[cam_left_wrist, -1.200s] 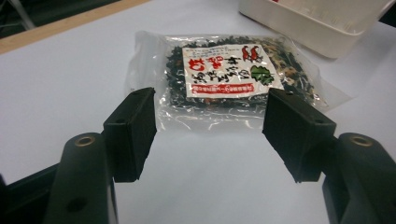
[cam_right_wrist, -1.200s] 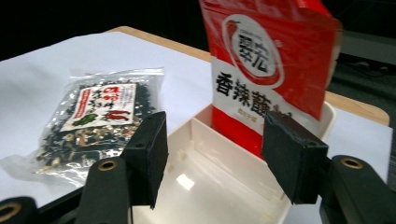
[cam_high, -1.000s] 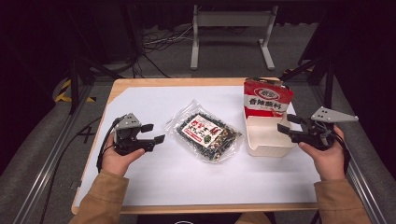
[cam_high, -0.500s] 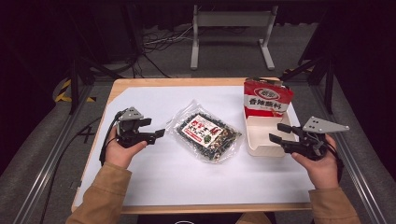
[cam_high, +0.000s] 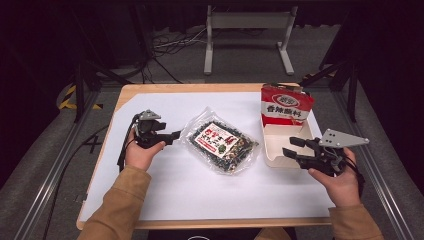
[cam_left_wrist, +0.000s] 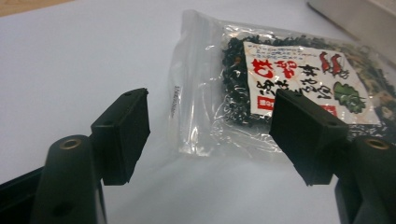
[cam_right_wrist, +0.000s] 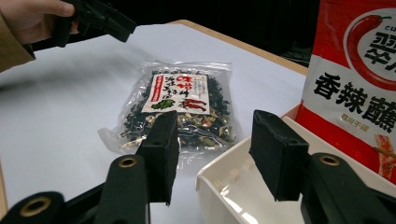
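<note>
A clear bag of dried seaweed (cam_high: 222, 145) with a white and red label lies flat at the table's middle. My left gripper (cam_high: 175, 135) hovers just left of it, open. Its jaws have just been closing a little with nothing between the pads, and the bag's sealed edge (cam_left_wrist: 187, 93) lies just ahead of them. My right gripper (cam_high: 289, 146) is open at the near left corner of a white tray (cam_high: 267, 150). Its jaws have just been closing, and the tray's corner rim (cam_right_wrist: 205, 179) sits low in the gap without touching the pads. A red and white packet (cam_high: 285, 105) stands in the tray.
A white sheet (cam_high: 200, 195) covers the wooden table (cam_high: 150, 225). The tray sits near the right edge. Beyond the far edge are a grey metal stand (cam_high: 247, 22) and cables (cam_high: 165, 45) on the floor. Metal rails (cam_high: 55, 165) run along both sides.
My left gripper has moved right, close to the bag's edge. My right gripper has drawn back toward the near left corner of the tray, and its jaws have narrowed.
</note>
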